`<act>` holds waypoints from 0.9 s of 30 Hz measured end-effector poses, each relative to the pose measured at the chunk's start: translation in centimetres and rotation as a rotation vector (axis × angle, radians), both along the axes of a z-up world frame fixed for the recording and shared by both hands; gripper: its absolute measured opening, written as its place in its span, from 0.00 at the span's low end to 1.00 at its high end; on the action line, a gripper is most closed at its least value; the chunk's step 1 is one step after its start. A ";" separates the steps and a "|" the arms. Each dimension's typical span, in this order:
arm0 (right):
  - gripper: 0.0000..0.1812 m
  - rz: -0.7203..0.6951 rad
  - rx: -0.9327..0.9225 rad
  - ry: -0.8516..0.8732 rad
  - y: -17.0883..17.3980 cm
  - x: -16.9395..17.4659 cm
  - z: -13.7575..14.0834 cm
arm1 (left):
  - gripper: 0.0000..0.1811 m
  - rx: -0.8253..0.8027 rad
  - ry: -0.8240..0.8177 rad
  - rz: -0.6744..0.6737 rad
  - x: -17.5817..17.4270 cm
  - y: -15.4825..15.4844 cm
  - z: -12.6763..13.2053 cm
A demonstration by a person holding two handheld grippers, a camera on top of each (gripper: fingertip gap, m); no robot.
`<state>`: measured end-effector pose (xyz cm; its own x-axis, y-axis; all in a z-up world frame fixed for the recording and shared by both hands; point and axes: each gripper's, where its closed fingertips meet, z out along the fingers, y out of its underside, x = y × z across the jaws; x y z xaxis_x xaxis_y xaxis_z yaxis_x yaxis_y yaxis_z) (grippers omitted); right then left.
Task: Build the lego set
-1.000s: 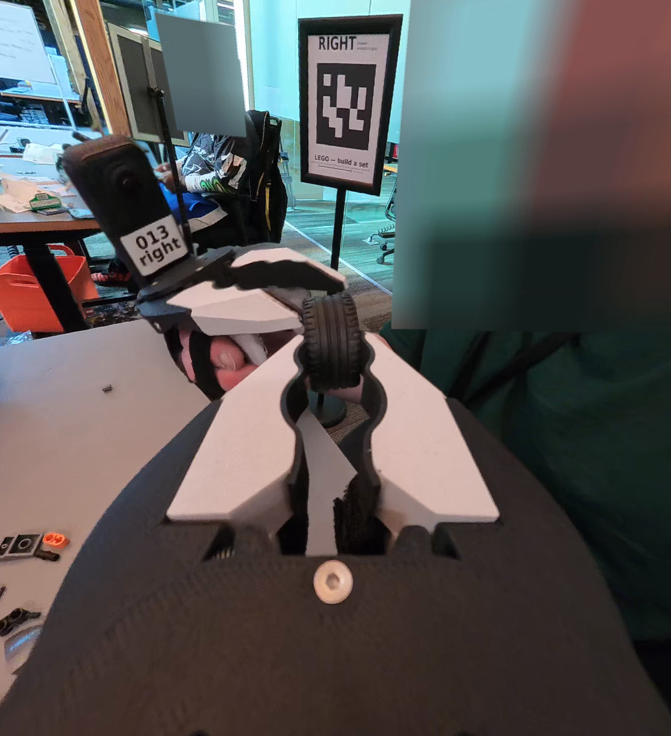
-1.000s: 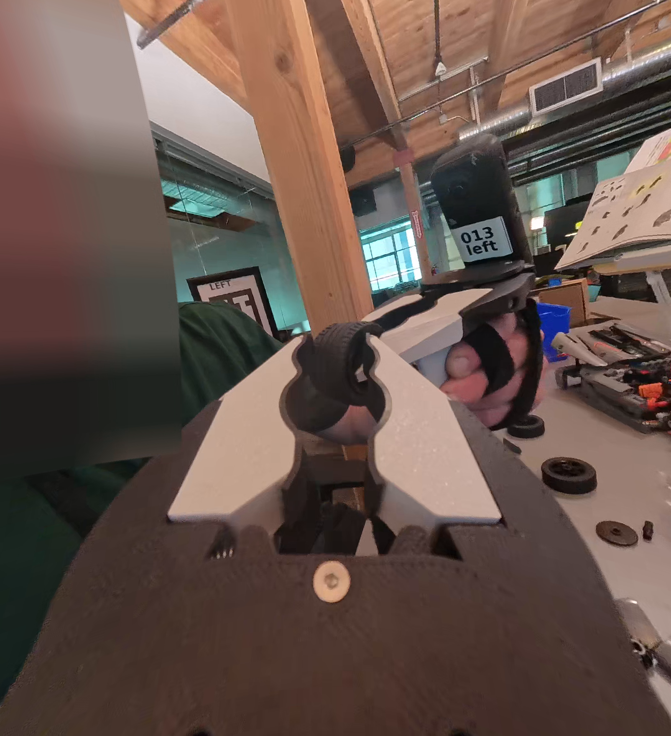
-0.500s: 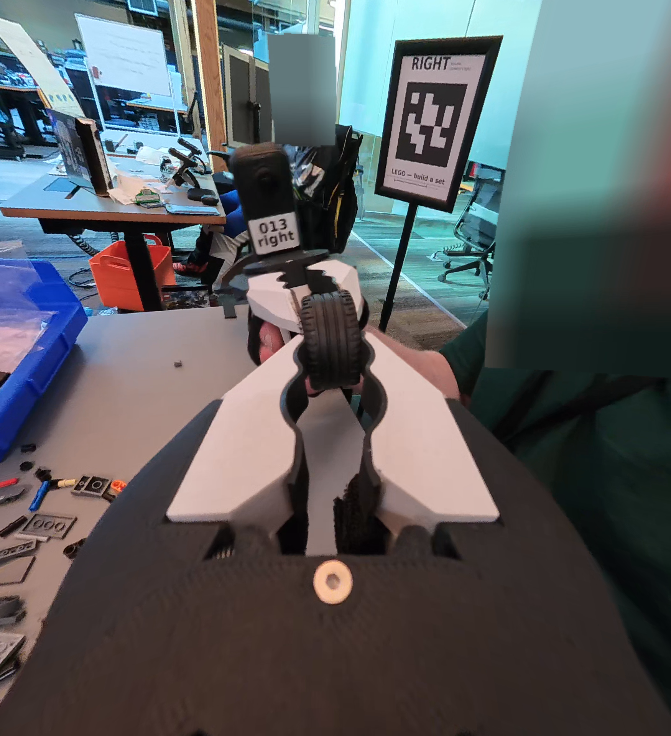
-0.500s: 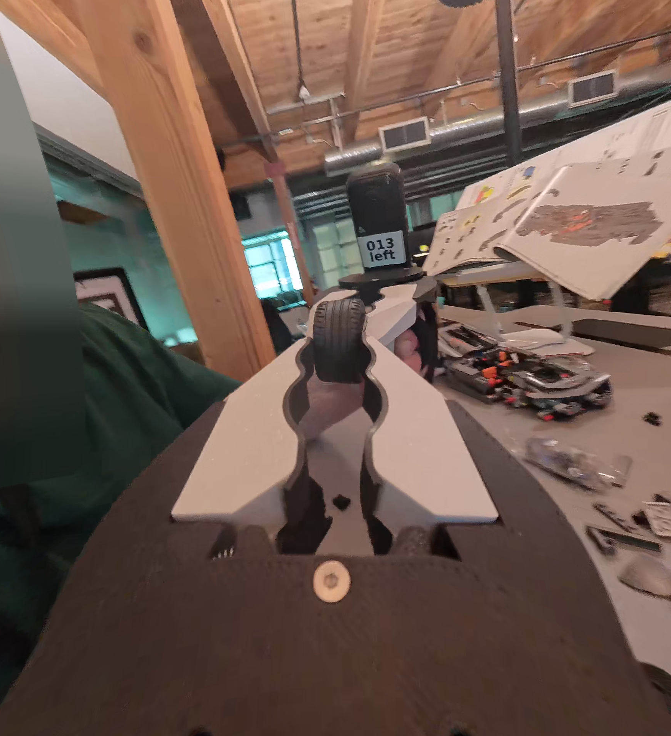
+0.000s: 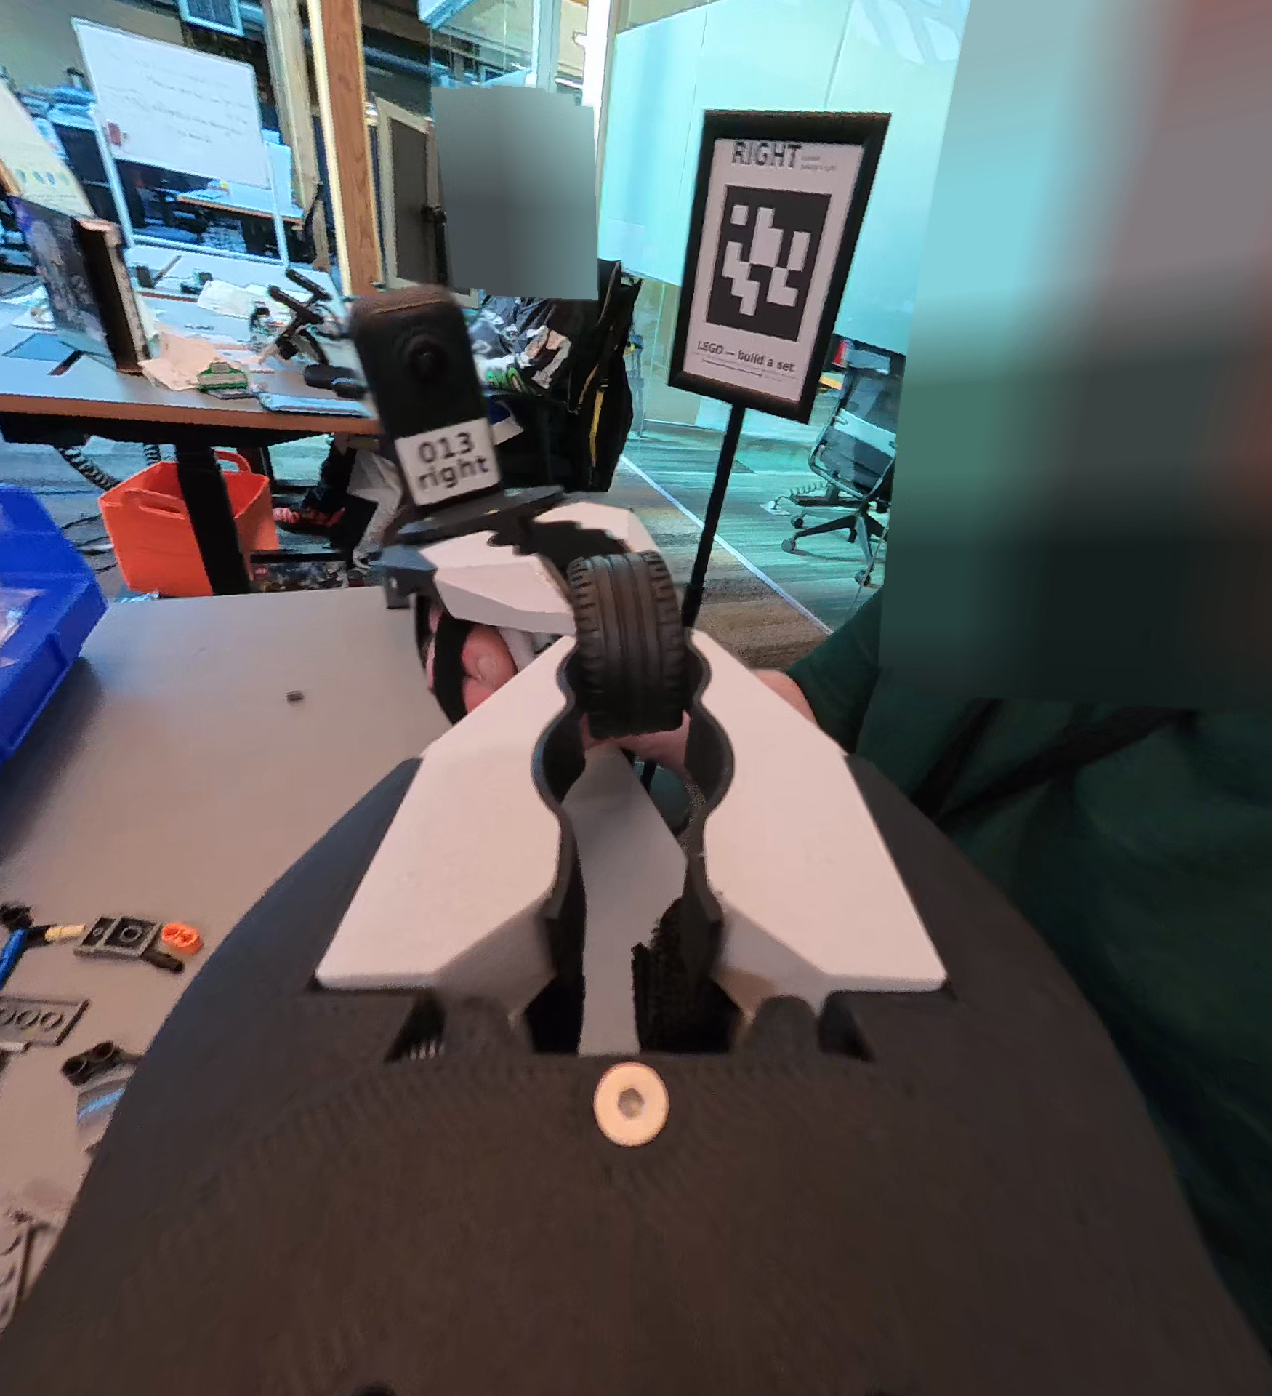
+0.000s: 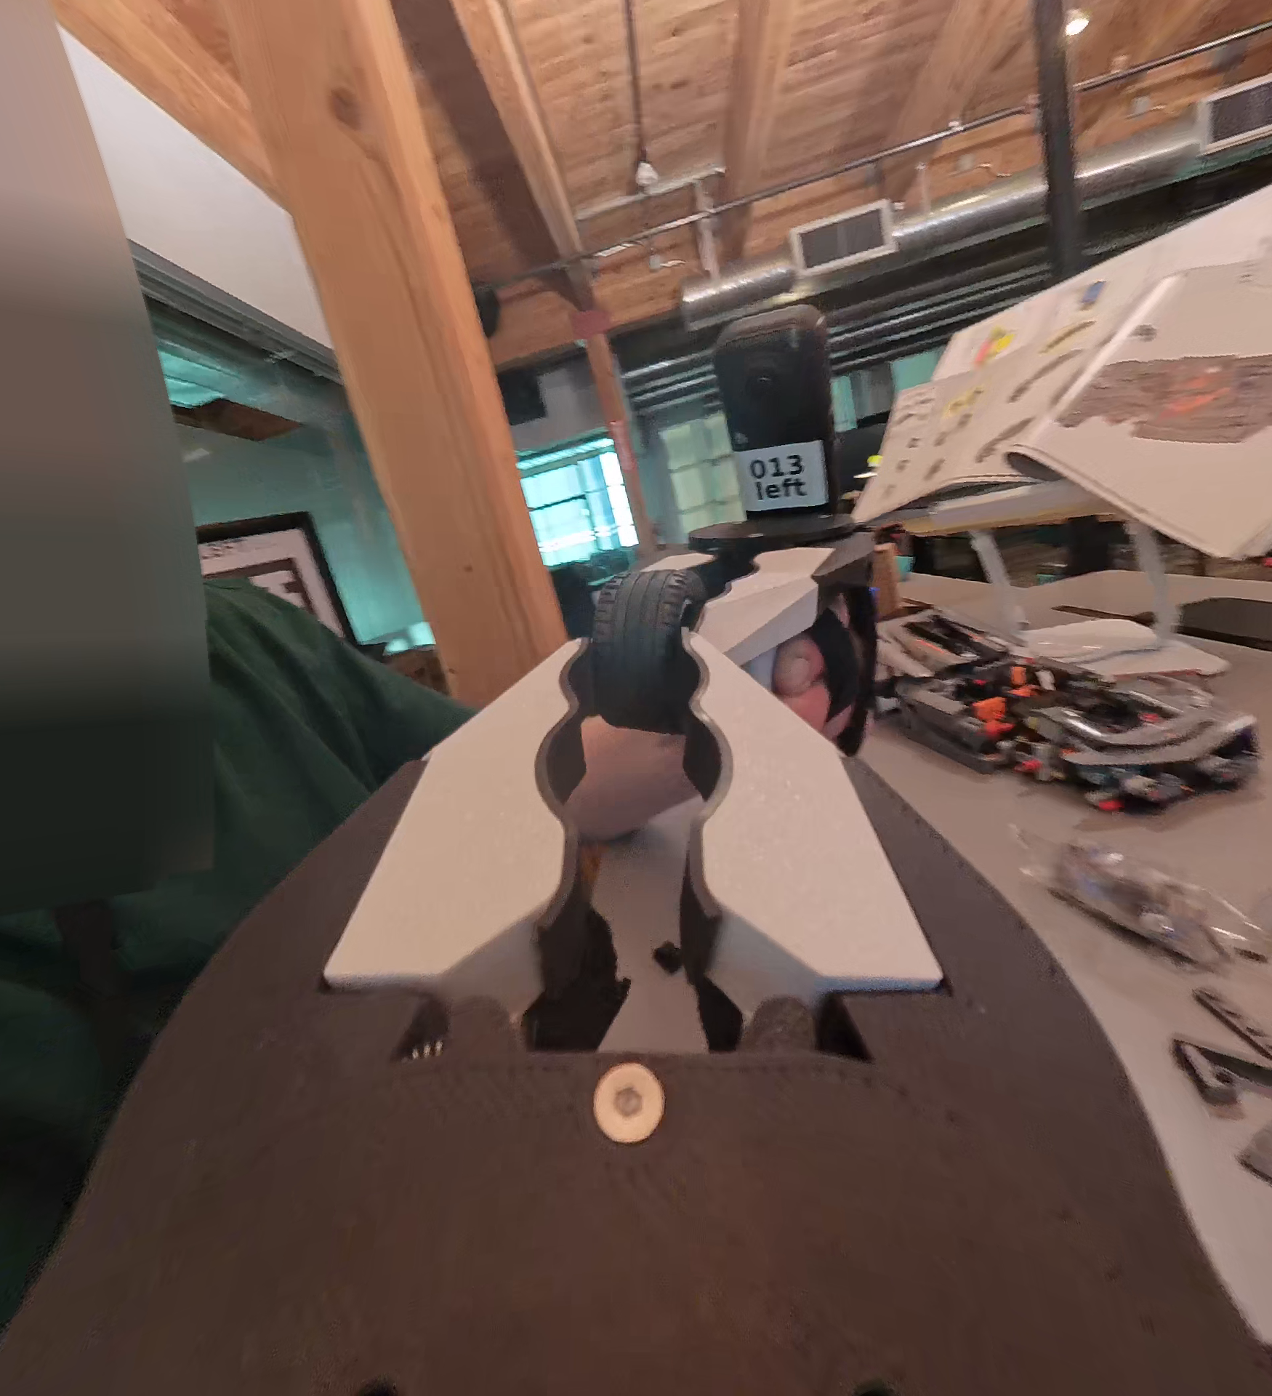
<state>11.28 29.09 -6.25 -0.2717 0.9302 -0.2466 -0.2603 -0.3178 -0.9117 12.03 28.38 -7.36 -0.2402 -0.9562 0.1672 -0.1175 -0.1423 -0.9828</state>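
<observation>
A grey counter (image 5: pixel 225 725) is stretching across a workshop with timber beams overhead, and a framed marker sign on a stand (image 5: pixel 773 264) is standing in the upper right of the left wrist view. Both claws are meeting in mid-air above the counter's near edge, in front of a person in a green top. The left claw (image 5: pixel 629 672) is pinching a black rubber tire (image 5: pixel 633 642) at its tips, tread facing the camera. In the right wrist view the right claw (image 6: pixel 637 680) is gripping the same tire (image 6: pixel 640 650) from the opposite side, so each claw is closing on it narrowly. Whether a wheel hub is sitting inside the tire cannot be told. A partly built lego car (image 6: pixel 1056 718) is lying at mid right of the right wrist view, beneath an open instruction booklet (image 6: pixel 1116 423) propped on a stand. Small loose lego pieces (image 5: pixel 127 940) are lying scattered at the lower left of the left wrist view, near a blue bin (image 5: pixel 6 665) at the left edge.
</observation>
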 end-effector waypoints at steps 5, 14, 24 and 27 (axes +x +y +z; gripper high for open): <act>0.14 -0.092 0.031 -0.016 1.0 0.9 0.0 | 0.11 -0.077 -0.054 0.049 0.2 1.3 0.6; 0.18 -0.273 0.045 -0.082 2.5 0.4 -0.3 | 0.11 -0.081 -0.071 0.149 0.2 2.9 0.6; 0.11 -0.321 -0.043 -0.067 3.6 -0.2 0.5 | 0.12 -0.195 -0.104 0.166 -0.3 3.6 1.5; 0.11 -0.290 -0.125 -0.030 4.0 -0.4 0.9 | 0.12 -0.196 -0.105 0.189 -0.6 3.9 1.7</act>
<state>10.91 33.07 -5.30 0.0091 0.9299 -0.3676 -0.3300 -0.3443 -0.8790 11.48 32.29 -5.64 -0.0864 -0.9376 0.3368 0.0302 -0.3404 -0.9398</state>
